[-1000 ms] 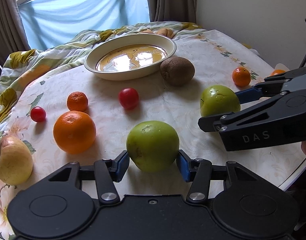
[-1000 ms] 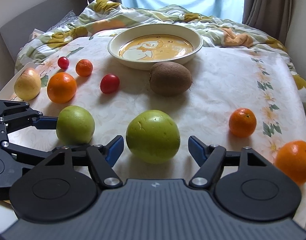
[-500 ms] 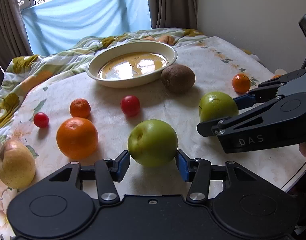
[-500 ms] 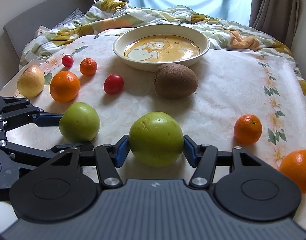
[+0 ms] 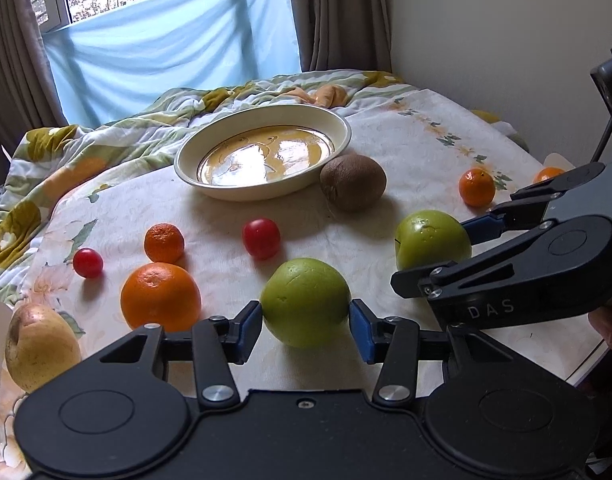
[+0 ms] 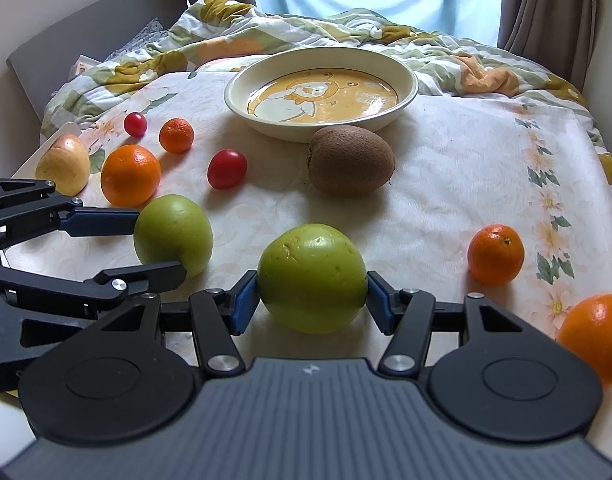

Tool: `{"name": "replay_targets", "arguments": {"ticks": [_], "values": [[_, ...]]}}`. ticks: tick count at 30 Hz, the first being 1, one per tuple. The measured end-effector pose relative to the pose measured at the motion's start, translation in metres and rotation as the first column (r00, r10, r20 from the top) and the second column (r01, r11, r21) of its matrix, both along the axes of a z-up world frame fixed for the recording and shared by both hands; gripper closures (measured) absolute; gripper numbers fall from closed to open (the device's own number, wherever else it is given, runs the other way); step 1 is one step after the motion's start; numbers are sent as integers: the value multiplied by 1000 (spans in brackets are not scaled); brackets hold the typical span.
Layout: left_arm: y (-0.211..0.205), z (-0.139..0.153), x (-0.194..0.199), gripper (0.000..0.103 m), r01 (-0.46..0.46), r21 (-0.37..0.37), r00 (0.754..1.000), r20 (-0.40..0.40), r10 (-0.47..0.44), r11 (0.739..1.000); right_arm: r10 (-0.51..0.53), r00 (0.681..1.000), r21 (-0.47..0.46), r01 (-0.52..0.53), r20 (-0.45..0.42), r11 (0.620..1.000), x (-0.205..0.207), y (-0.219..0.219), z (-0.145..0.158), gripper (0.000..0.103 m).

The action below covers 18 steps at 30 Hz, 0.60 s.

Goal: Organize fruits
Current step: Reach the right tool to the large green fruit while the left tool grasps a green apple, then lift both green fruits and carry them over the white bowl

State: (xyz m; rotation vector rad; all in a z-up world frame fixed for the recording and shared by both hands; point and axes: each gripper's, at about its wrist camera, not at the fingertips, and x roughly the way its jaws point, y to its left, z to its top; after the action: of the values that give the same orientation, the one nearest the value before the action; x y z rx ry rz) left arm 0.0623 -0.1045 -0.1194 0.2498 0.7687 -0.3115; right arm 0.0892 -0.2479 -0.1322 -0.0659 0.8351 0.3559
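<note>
My left gripper [image 5: 306, 322] is shut on a green apple [image 5: 305, 301], lifted a little above the cloth. My right gripper [image 6: 312, 300] is shut on a second green apple [image 6: 312, 278]. Each gripper with its apple also shows in the other wrist view: the right one [image 5: 430, 238] and the left one [image 6: 173, 234]. An empty cream bowl [image 5: 209, 178] with a yellow bear picture stands at the back centre; it also shows in the right wrist view [image 6: 406, 96]. A kiwi [image 6: 350, 165] lies just in front of it.
On the flowered tablecloth [image 6: 466, 160] lie a large orange [image 5: 159, 296], a small mandarin [image 5: 163, 242], two cherry tomatoes [image 5: 261, 238] [image 5: 88, 262], a yellow pear [image 5: 39, 344], another mandarin [image 6: 495, 253] and an orange [image 6: 594, 336] at the right edge. A crumpled quilt [image 6: 306, 36] lies behind.
The right gripper closed on its green apple. Both grippers rose slightly with their apples and tilted upward.
</note>
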Motion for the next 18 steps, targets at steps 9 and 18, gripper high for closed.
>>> {"name": "replay_targets", "arguments": {"ticks": [9,18], "values": [[1,7,2,54,0,-8,1000,5,0,1000,-10,1000,9,10,2,1000,0,-3,3,31],[-5,-1,6,41,7,34,1000,-4,-7,999,-13,1000,11,13,-2,1000,0,-4,4,31]]}}
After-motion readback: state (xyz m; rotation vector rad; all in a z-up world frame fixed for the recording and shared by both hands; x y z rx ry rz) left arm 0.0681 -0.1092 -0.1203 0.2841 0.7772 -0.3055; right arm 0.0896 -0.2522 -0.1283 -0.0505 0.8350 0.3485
